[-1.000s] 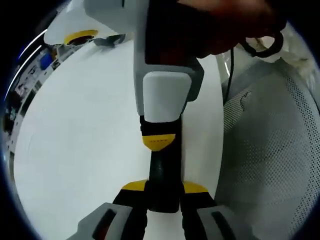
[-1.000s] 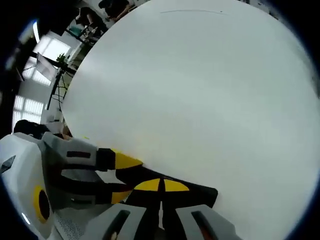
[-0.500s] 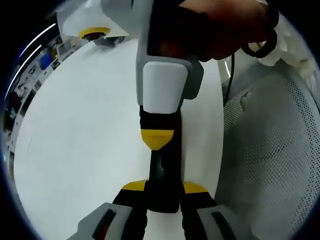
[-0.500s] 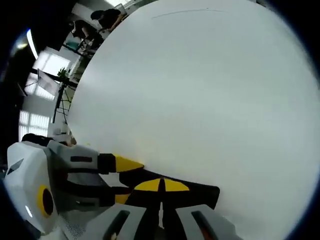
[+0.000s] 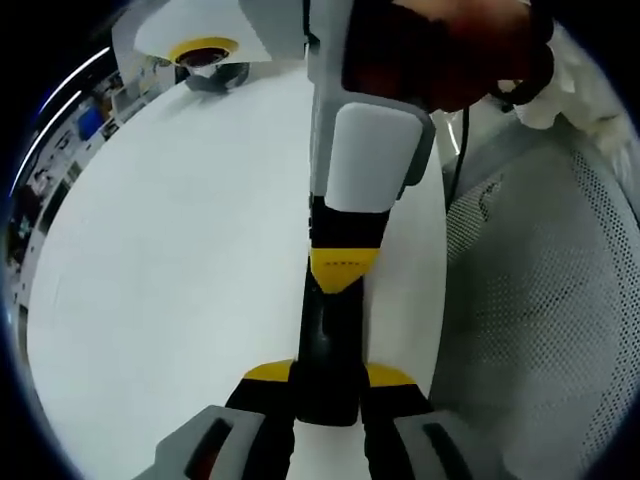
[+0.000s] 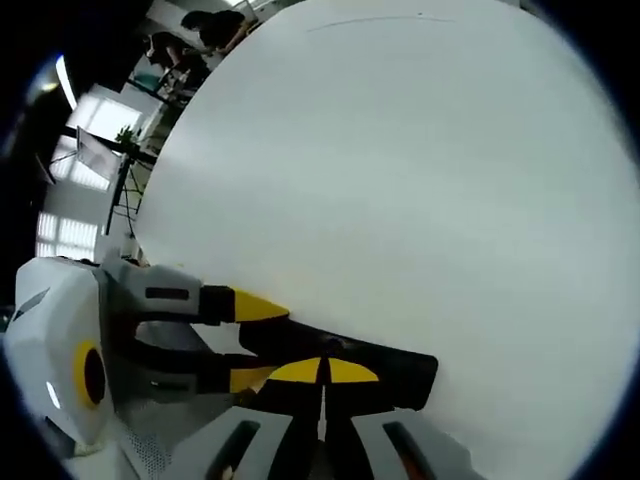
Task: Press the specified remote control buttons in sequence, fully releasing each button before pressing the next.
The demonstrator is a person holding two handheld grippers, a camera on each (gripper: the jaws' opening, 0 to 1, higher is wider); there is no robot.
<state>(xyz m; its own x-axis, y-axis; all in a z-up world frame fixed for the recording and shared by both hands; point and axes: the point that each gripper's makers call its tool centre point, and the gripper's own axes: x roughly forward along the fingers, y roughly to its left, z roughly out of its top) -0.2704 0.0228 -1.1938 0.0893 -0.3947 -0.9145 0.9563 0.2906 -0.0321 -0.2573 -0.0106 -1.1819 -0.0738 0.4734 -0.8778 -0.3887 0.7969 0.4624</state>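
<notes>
Black slim plastic remote (image 5: 325, 350) lower centre, clamped by left gripper (image 5: 328, 385); right gripper (image 6: 322, 372) closed, tips on remote, white matte table (image 5: 170, 250).

The remote control (image 5: 325, 355) is black. The left gripper (image 5: 327, 377) has yellow tips on black jaws and a grey body; the right gripper (image 5: 344, 268) is white and grey with yellow tips. The tabletop (image 6: 400, 200) is plain white. Grey perforated mesh (image 5: 540, 300) lies beside it.

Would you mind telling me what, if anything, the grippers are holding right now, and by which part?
The left gripper clamps one end of the black remote control between its jaws. The right gripper, jaws together, holds nothing; its tips sit on the remote.
</notes>
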